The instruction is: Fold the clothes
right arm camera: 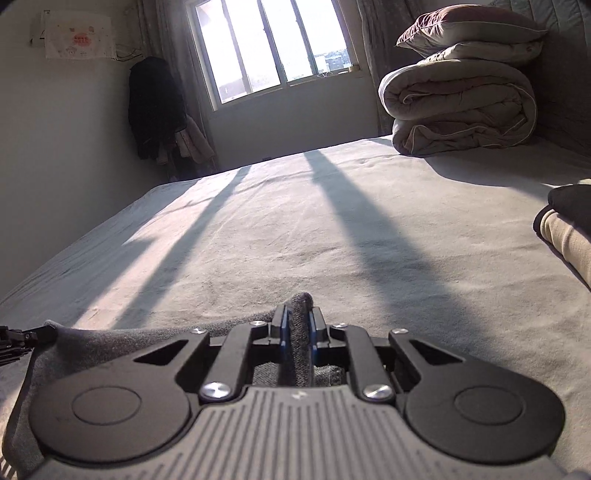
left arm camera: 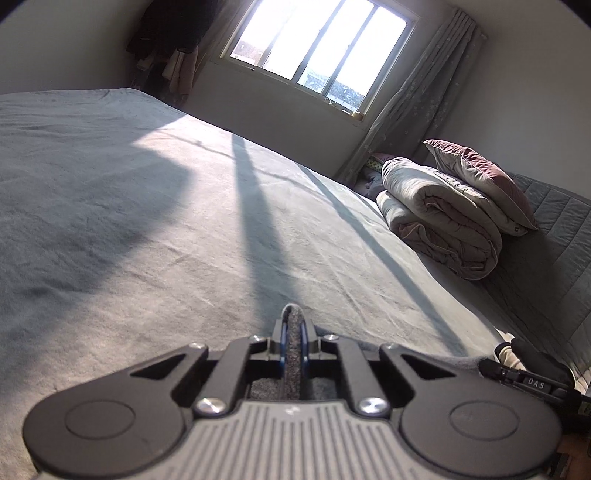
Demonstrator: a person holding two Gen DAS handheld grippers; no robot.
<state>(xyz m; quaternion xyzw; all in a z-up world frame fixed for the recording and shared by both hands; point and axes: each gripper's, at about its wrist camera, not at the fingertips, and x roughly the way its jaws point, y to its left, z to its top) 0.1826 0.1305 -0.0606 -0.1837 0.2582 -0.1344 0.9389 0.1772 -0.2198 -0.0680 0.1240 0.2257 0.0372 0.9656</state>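
My left gripper [left arm camera: 293, 332] is shut on a fold of a grey knit garment [left arm camera: 294, 354] and holds it low over the bed. My right gripper [right arm camera: 300, 325] is shut on another fold of the same grey garment [right arm camera: 301, 347], which stretches away to the left [right arm camera: 110, 339] toward the other gripper's tip at the left edge [right arm camera: 14, 339]. The right gripper's tip shows at the lower right of the left wrist view [left arm camera: 524, 376]. Most of the garment is hidden under the grippers.
A grey bed sheet [left arm camera: 184, 221] lies ahead with window shadows. A rolled duvet [right arm camera: 461, 107] with a mauve pillow [right arm camera: 469, 26] stands by the headboard. Folded beige and black clothes [right arm camera: 569, 229] lie at the right. Dark clothes [right arm camera: 155, 107] hang in the corner by the window.
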